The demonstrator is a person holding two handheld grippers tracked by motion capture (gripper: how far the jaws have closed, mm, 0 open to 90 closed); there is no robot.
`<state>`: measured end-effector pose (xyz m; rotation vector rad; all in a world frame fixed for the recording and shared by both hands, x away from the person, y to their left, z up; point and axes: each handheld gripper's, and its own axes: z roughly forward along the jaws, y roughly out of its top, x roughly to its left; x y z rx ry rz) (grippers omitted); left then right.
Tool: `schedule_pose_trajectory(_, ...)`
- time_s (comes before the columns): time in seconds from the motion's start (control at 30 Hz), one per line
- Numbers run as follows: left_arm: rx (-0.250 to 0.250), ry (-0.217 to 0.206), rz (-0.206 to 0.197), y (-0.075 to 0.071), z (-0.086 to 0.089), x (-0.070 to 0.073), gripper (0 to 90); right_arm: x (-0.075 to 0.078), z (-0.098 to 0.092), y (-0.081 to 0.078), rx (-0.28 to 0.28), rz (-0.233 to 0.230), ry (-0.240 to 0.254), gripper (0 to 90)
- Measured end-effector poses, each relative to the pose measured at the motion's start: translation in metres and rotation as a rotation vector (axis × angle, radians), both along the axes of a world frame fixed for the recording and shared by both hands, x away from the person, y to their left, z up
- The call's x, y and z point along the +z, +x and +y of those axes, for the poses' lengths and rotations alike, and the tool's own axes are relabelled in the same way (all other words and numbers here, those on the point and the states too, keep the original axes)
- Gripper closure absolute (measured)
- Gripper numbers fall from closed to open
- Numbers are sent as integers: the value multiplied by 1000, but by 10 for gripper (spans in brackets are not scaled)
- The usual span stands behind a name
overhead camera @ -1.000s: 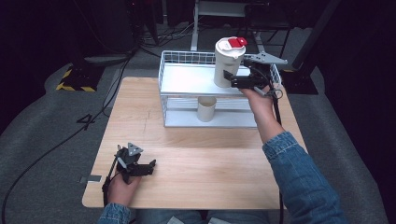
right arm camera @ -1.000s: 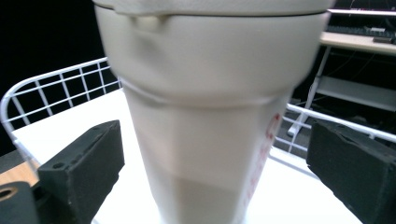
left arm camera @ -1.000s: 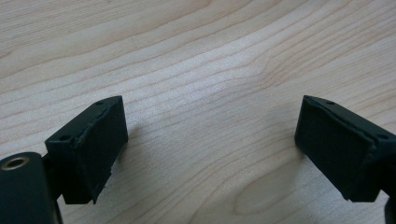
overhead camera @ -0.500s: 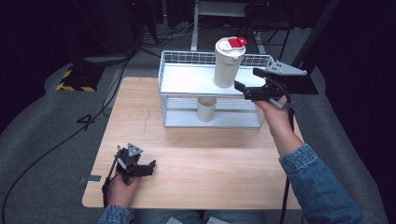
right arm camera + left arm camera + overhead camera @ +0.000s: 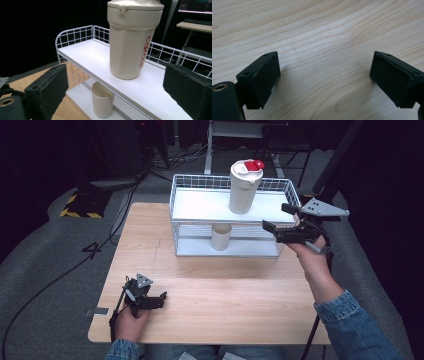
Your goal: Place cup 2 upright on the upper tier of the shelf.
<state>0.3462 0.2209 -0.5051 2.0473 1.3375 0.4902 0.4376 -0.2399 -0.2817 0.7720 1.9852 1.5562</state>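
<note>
A cream tumbler with a red lid flap stands upright on the upper shelf of a white wire rack. A small cream cup stands on the lower shelf. My right gripper hovers at the rack's right end and points at the tumbler, a short way from it. It is open; its jaws have just been closing a little, with nothing between them. My left gripper rests open on the wooden table at the front left, with bare wood between its jaws.
The rack stands at the table's back edge. Bare wood lies between it and the front edge. On the grey floor to the left are a black-and-yellow striped plate and cables. Behind the rack stands a desk with a keyboard.
My right gripper has drawn back from the tumbler, to the right and toward the person. The tumbler stays upright on the upper shelf. The left gripper has not moved.
</note>
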Motion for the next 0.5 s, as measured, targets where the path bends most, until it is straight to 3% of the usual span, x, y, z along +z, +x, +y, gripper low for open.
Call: schedule_pose_trajectory(0.5, 0, 0, 0, 4, -2, 0, 99, -18, -32, -34, 24, 45, -60, 124)
